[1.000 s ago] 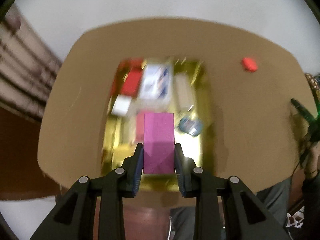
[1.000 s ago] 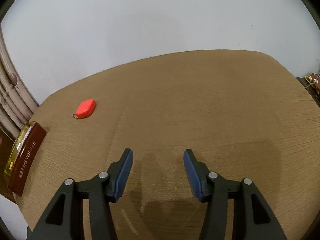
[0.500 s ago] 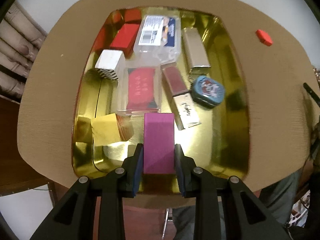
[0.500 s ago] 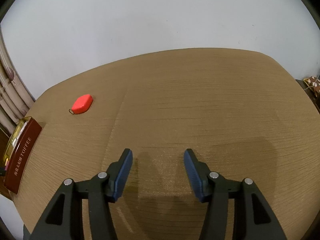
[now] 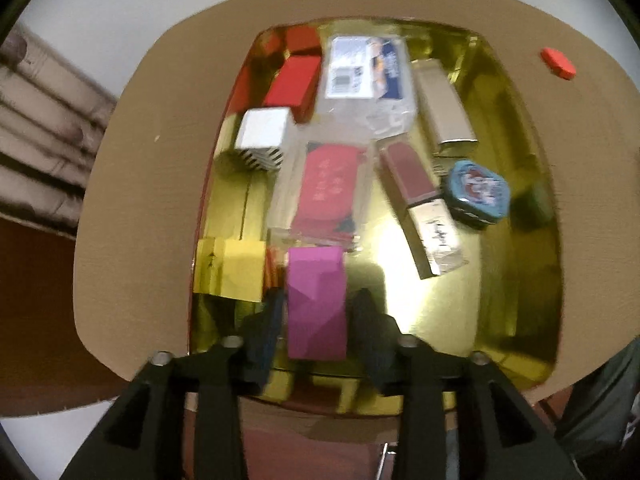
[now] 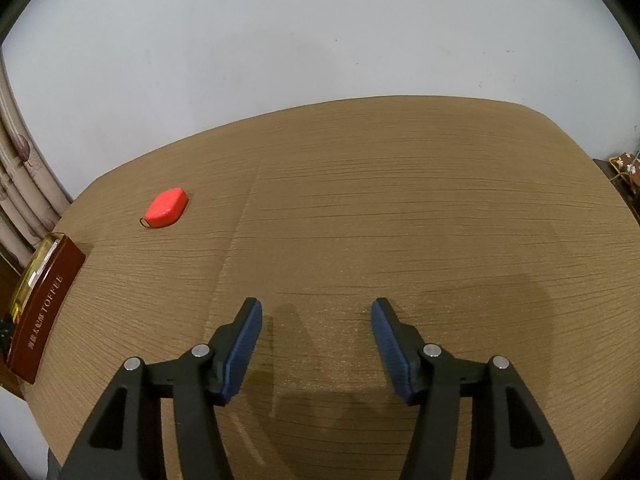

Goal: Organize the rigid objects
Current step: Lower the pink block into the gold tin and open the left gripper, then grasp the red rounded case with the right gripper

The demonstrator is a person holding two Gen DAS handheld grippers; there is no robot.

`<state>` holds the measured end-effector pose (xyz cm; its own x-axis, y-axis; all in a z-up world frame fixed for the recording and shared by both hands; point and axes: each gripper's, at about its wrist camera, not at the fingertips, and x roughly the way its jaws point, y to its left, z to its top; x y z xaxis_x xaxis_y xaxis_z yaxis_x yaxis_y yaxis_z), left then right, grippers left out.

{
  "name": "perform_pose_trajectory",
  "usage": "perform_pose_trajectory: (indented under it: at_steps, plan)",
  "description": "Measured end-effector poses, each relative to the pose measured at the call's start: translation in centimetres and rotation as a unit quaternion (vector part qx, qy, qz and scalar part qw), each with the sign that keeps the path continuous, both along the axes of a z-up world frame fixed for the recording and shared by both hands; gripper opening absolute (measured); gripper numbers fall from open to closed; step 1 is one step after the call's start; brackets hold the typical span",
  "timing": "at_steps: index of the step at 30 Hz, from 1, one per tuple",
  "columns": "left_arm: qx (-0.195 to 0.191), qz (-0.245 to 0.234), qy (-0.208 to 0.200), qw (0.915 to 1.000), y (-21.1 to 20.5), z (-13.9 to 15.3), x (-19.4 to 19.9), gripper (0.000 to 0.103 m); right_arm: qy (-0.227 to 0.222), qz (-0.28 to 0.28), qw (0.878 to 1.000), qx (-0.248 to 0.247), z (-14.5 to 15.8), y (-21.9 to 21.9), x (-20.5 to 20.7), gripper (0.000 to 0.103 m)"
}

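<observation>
- The wooden table (image 6: 400, 208) carries everything; the right wrist view shows its long bare stretch, which the left wrist view mostly crops away.
- The gold tray (image 5: 516, 264) sits on the table as the collecting place. Only the left wrist view looks down into it; the right wrist view catches just its dark red outer wall, lettered "TOFFEE", at the far left.
- Inside the tray, boxes lie packed toward the far end, probably to keep the near end free: a clear box with a red card (image 5: 324, 188), a yellow block (image 5: 236, 272) and a round blue tin (image 5: 478, 192).
- The purple block (image 5: 316, 304) stands on the tray floor at the near end, just beside the yellow block.
- The left gripper (image 5: 316, 312) straddles the purple block; its jaws have just been opening, and gaps show on both sides, so the block is released and set down.
- The right gripper (image 6: 316, 344) hovers over bare table, jaws apart and empty, likely waiting.
- The small red tag (image 6: 167, 207) lies alone on the table, well apart from the tray, apparently the last piece to gather. Its little ring shows only in the right wrist view.
</observation>
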<state>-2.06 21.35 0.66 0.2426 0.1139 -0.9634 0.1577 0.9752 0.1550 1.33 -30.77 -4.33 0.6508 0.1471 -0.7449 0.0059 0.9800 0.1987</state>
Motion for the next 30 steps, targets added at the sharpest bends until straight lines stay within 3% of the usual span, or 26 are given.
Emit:
perform_pose_trajectory:
  at_steps: [4,7,10,14,18,21,24,30]
  plan:
    - [-0.018,-0.004,-0.047,0.9987,-0.7,2.4,-1.6,0.066,0.000,-0.001,1.000,0.000,0.0,-0.2,0.0,0.060]
    - [-0.024,0.010,-0.079,0.9965,-1.2,3.4,-2.6,0.068,0.000,-0.002,1.000,-0.001,0.1,-0.3,-0.2,0.060]
    - [-0.074,0.046,-0.102,0.9910,-1.1,5.2,-3.4,0.068,0.001,-0.002,1.000,-0.005,0.1,-0.1,-0.2,0.060]
    - [-0.140,0.099,-0.153,0.9734,-2.0,6.9,-7.1,0.070,0.003,0.001,1.000,-0.021,0.3,0.6,0.0,0.060]
    - [-0.173,0.136,-0.196,0.9555,-3.2,7.4,-11.5,0.077,0.008,0.072,0.997,-0.025,2.2,3.3,1.5,0.060]
    - [-0.165,0.155,-0.205,0.9520,-3.4,6.6,-13.8,0.079,0.010,0.129,0.991,-0.030,5.1,7.0,3.7,0.061]
    - [-0.160,0.174,-0.200,0.9507,-3.5,5.2,-15.7,0.079,0.028,0.143,0.989,-0.007,6.7,10.2,6.5,0.061]
    - [-0.162,0.180,-0.180,0.9535,-2.6,2.6,-17.0,0.079,0.072,0.136,0.987,-0.037,5.7,16.4,11.0,0.064]
